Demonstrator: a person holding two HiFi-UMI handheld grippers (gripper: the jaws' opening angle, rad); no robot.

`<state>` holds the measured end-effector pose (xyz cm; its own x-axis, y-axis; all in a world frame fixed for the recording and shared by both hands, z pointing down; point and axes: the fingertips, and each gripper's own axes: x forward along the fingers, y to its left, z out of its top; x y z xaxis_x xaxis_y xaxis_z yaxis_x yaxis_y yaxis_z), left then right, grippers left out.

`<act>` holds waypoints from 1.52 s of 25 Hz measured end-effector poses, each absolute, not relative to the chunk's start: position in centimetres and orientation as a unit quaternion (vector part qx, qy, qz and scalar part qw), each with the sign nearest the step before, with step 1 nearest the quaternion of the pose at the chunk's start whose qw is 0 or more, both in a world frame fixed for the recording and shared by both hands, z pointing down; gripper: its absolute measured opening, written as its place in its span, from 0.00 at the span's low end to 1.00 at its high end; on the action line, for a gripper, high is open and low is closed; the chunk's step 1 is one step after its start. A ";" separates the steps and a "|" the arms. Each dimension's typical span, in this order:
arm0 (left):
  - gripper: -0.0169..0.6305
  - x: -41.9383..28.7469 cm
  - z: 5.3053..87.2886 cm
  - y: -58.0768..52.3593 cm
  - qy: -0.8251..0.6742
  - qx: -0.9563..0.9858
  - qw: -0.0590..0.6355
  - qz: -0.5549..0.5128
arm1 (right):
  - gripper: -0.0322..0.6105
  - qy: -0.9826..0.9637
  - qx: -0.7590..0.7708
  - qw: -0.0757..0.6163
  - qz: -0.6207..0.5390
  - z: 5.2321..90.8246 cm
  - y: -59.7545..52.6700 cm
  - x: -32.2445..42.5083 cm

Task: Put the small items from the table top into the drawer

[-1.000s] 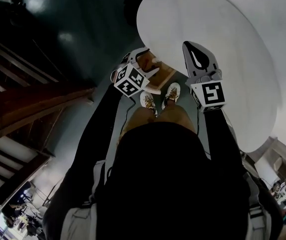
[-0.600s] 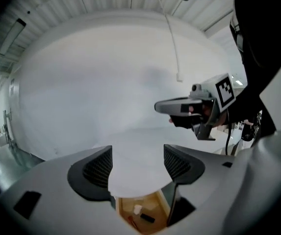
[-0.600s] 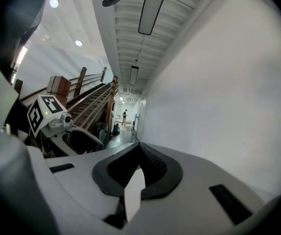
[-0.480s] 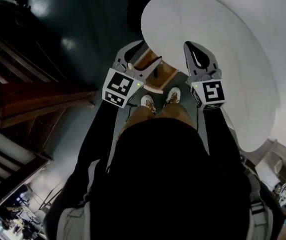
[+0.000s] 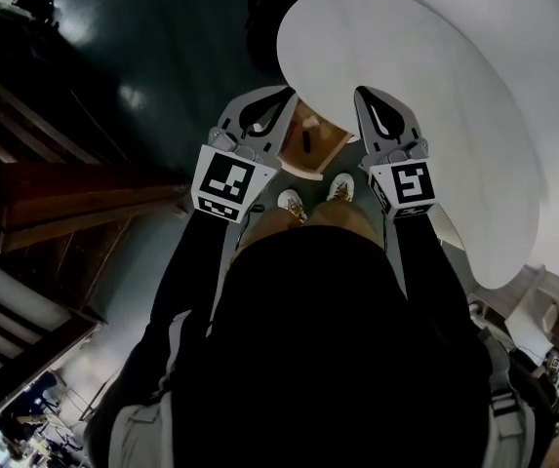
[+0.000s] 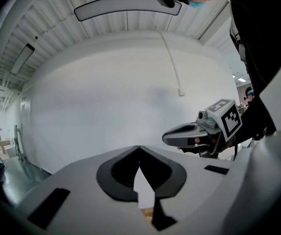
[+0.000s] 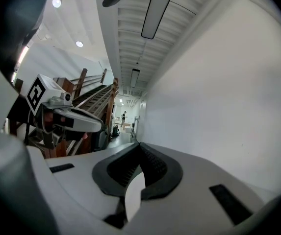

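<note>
My left tongs (image 6: 139,151) have just snapped shut with nothing between them, and my right tongs (image 7: 139,146) are shut tip to tip and empty too. I hold both side by side at the near edge of the round white table (image 5: 435,86). Between them, lower down, the wooden drawer (image 5: 326,142) stands open, and one small dark thing (image 5: 305,139) lies inside it — I cannot tell what it is.

Smooth matt white table top (image 5: 435,96), light wooden drawer (image 5: 324,144), glossy dark floor (image 5: 133,66), brown wooden staircase (image 5: 55,198)
</note>
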<state>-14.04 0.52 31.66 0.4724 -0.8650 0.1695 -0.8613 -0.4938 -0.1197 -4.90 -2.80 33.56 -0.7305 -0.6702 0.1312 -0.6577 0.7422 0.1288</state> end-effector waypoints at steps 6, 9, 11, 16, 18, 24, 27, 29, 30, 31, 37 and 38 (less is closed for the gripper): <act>0.05 -16.5 29.7 0.8 0.568 -0.818 0.044 -0.085 | 0.09 -0.928 0.362 0.088 -0.033 34.0 -1.9 -4.9; 0.05 -17.6 29.5 0.8 0.580 -0.810 0.044 -0.080 | 0.09 -0.928 0.362 0.085 -0.035 33.9 -1.6 -5.1; 0.05 -17.9 29.7 0.9 0.581 -0.809 0.043 -0.081 | 0.09 -0.927 0.364 0.084 -0.043 33.7 -1.6 -5.2; 0.05 -18.4 29.9 1.2 0.584 -0.807 0.043 -0.081 | 0.09 -0.924 0.367 0.091 -0.057 33.4 -1.5 -5.4; 0.05 -18.6 29.9 1.2 0.586 -0.805 0.043 -0.083 | 0.09 -0.924 0.367 0.092 -0.056 33.4 -1.6 -5.5; 0.05 -19.1 29.8 1.0 0.584 -0.806 0.044 -0.082 | 0.09 -0.924 0.367 0.095 -0.057 33.4 -1.8 -6.0; 0.05 -19.1 29.9 0.9 0.584 -0.806 0.043 -0.083 | 0.09 -0.924 0.367 0.095 -0.056 33.4 -1.9 -6.1; 0.05 -19.1 30.0 0.9 0.584 -0.806 0.043 -0.083 | 0.09 -0.924 0.367 0.095 -0.056 33.4 -1.9 -6.1; 0.05 -19.1 30.0 0.9 0.584 -0.806 0.044 -0.084 | 0.09 -0.923 0.367 0.095 -0.056 33.4 -2.0 -6.0; 0.05 -19.1 30.1 0.9 0.585 -0.806 0.044 -0.085 | 0.09 -0.923 0.367 0.096 -0.057 33.5 -2.0 -6.1; 0.05 -19.7 30.0 0.9 0.587 -0.804 0.042 -0.083 | 0.09 -0.924 0.366 0.095 -0.059 33.3 -2.0 -6.7; 0.05 -19.7 30.0 0.9 0.587 -0.804 0.042 -0.083 | 0.09 -0.924 0.365 0.095 -0.059 33.3 -1.9 -6.8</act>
